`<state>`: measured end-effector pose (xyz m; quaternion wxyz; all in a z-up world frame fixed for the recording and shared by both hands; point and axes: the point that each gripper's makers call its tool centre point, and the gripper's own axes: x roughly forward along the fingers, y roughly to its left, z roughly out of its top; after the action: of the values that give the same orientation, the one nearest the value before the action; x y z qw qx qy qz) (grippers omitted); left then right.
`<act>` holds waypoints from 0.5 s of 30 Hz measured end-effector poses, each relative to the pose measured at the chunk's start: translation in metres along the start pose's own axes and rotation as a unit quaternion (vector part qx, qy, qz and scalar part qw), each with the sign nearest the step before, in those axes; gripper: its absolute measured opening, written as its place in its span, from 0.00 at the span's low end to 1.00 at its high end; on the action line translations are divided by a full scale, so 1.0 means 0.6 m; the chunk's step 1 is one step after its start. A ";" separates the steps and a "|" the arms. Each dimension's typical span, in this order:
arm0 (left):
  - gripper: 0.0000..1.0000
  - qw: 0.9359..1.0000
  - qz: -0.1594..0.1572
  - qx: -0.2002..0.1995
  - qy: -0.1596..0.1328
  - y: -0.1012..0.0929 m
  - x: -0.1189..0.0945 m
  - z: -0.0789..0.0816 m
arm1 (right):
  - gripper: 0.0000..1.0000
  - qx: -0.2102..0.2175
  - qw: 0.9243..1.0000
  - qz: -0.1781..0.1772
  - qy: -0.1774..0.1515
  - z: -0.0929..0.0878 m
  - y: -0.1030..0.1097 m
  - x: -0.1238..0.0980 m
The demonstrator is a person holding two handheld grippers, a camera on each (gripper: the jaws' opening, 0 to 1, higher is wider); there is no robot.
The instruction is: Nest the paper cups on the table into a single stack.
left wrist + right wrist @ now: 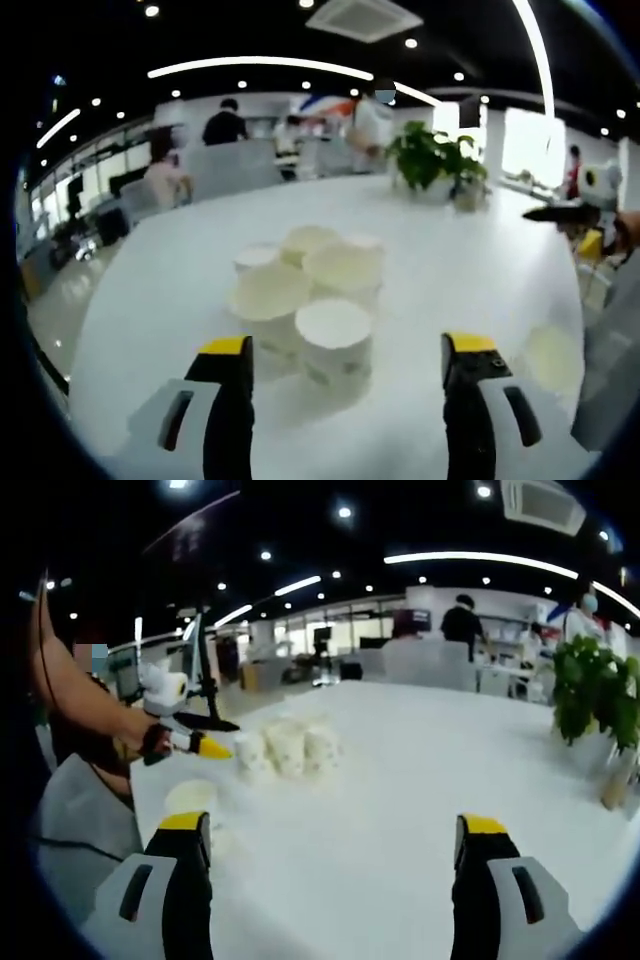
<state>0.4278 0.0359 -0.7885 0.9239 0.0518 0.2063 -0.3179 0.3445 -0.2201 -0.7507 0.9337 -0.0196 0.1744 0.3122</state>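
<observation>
Black, yellow-tipped jaws of the left gripper [348,358] are seen spread wide at the bottom of the left gripper view, nothing held between them. Just ahead of the tips, a tight cluster of white paper cups [310,290] is seen standing on the glossy white table [180,260]; wide round mouths are shown, with faint print on the nearest cup's wall. That nearest cup is lined up with the gap between the jaws but is not touched by them. A single pale cup-like disc [553,355] is seen apart on the table, to the right of the right jaw; its form is too blurred to be told.

Jaws of the right gripper [335,842] are likewise held wide apart in the right gripper view, over bare tabletop [420,780], nothing gripped. The cup cluster [285,748] is seen well ahead and left of this gripper. The left gripper [215,748] is seen entering from the left, held in a hand [155,742] on an extended bare forearm, its yellow tip just beside the cluster.

Green leafy potted plants [435,160] are seen at the table's far side. A blurred open-plan room with people is seen behind.
</observation>
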 end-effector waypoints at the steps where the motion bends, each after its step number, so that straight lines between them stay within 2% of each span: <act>1: 0.65 1.000 0.003 0.001 0.000 0.003 0.001 -0.001 | 1.00 0.001 1.000 0.000 0.000 -0.001 0.000 0.000; 5: 0.61 1.000 0.007 -0.004 -0.004 0.009 0.007 -0.002 | 1.00 0.001 1.000 0.001 0.001 -0.003 0.005 -0.005; 15: 0.56 1.000 -0.003 0.002 0.011 -0.001 0.028 -0.016 | 1.00 0.007 1.000 0.001 0.007 -0.009 0.007 -0.011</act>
<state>0.4362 0.0284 -0.8039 0.9205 0.0564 0.2159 -0.3207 0.3358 -0.2213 -0.7532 0.9324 -0.0148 0.1830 0.3113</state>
